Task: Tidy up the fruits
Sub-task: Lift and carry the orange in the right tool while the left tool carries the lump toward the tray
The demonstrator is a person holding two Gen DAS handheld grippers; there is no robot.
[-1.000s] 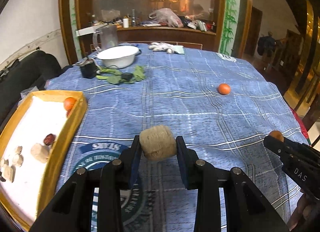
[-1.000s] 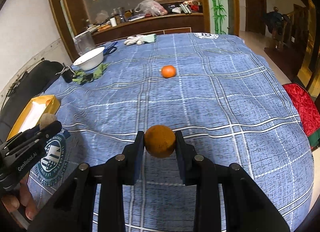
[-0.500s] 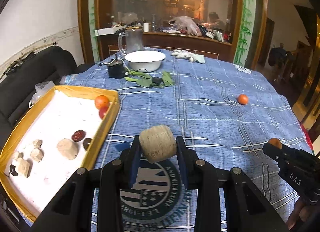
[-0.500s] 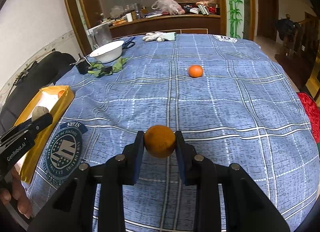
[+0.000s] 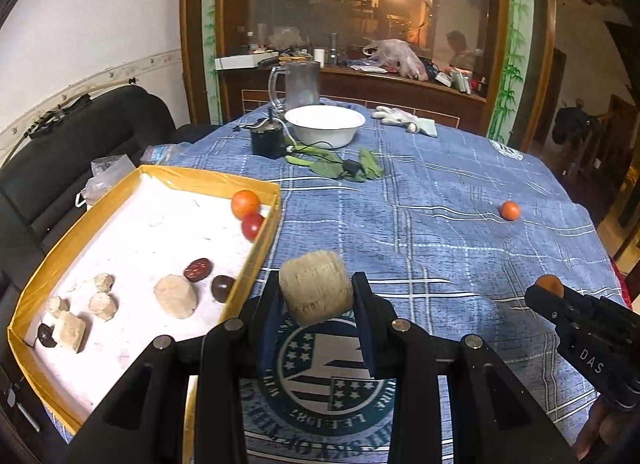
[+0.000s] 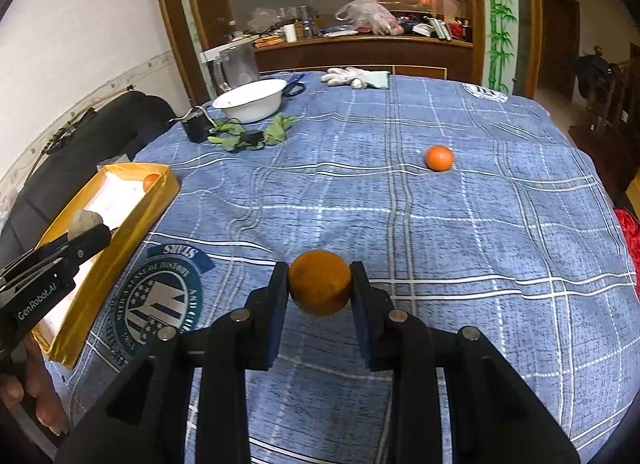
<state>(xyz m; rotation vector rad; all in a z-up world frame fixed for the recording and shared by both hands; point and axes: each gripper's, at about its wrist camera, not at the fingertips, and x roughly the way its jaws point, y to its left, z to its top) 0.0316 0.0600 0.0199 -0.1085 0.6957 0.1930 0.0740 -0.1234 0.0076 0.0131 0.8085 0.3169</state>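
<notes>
I hold 1 thing in each of my 2 grippers, up over the blue tablecloth (image 6: 460, 223).

My left gripper (image 5: 316, 296) squeezes a pale round chunk (image 5: 315, 292) just beside the yellow tray (image 5: 262, 240). My right gripper (image 6: 320, 284) squeezes a brown-orange fruit (image 6: 320, 283). Another orange fruit (image 6: 439, 157) sits alone far out on the cloth. In the tray lie an orange (image 5: 245, 203), a red fruit (image 5: 252, 225) and more pale chunks.
</notes>
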